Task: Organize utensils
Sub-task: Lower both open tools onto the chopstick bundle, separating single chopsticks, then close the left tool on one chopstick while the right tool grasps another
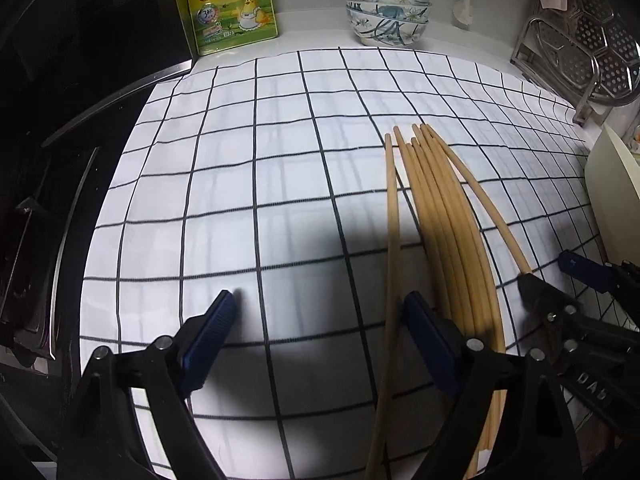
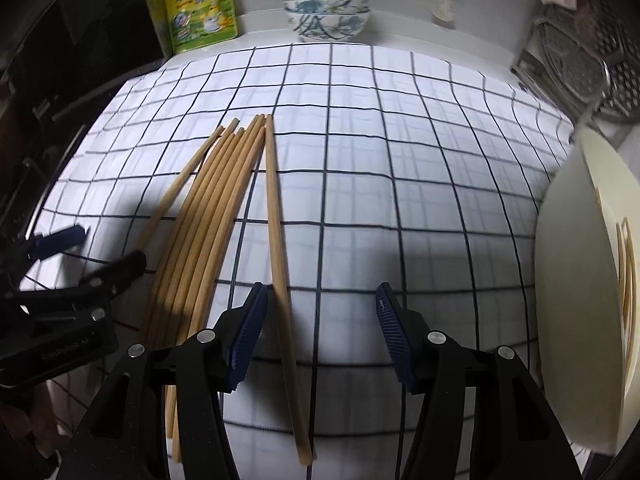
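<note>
cream holder (image 2: 576, 280): chopsticks seen inside only in right wrist view; right of checked cloth (image 2: 360, 160) | chopsticks (image 2: 208, 216): bundle laid on the cloth, long axes running near-to-far, tips toward stacked bowls (image 2: 326, 10) | left gripper (image 1: 320, 320): fingers spread wide, nothing held | right gripper (image 2: 322, 312): fingers spread wide, one chopstick (image 2: 278, 240) lying between, ungripped

Left bare cloth (image 2: 400, 160) open mid-frame and right, blocked by chopsticks (image 2: 216, 200) lower left and cream holder (image 2: 580, 280) at right edge.
</note>
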`<state>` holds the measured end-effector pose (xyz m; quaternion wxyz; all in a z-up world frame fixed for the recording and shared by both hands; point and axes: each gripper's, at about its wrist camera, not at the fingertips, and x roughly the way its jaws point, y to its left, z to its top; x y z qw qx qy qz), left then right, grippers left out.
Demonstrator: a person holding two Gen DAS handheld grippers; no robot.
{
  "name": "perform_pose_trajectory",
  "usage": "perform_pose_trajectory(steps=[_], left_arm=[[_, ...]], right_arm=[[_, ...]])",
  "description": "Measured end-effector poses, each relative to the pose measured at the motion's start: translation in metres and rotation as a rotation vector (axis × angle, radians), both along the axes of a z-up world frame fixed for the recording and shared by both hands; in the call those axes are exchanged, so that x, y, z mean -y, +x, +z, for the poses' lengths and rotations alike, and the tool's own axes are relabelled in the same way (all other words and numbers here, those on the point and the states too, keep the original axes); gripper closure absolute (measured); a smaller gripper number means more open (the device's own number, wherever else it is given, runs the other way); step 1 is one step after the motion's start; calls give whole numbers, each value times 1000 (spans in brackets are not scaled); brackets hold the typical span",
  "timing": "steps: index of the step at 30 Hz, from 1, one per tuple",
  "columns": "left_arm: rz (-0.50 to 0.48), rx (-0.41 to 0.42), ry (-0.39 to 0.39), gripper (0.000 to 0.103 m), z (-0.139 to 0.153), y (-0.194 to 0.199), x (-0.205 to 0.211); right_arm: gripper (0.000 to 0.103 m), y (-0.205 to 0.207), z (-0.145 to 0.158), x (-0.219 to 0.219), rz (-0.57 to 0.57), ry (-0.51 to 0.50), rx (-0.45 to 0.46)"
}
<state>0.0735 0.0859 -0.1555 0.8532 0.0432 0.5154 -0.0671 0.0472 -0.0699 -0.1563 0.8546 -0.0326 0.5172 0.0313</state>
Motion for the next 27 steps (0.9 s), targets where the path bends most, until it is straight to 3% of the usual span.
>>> perform_pose_trajectory(steps=[2, 5, 7, 9, 17, 27], left_arm=[[-10, 8, -2, 35, 2, 2, 3], [-25, 13, -7, 57, 5, 3, 9], [-41, 12, -13, 81, 6, 1, 13], [-53, 2, -25, 95, 7, 0, 14], [-65, -29, -59, 96, 17, -3, 11], [-104, 52, -62, 96, 83, -16, 35]], right_arm=[[50, 0, 0, -3, 19, -4, 11], [68, 1, 1, -8, 56, 13, 17], [83, 1, 1, -12, 81, 14, 15], [96, 1, 2, -12, 86, 24, 6], [97, 1, 16, 4, 24, 150, -2], [97, -20, 76, 24, 9, 258, 95]])
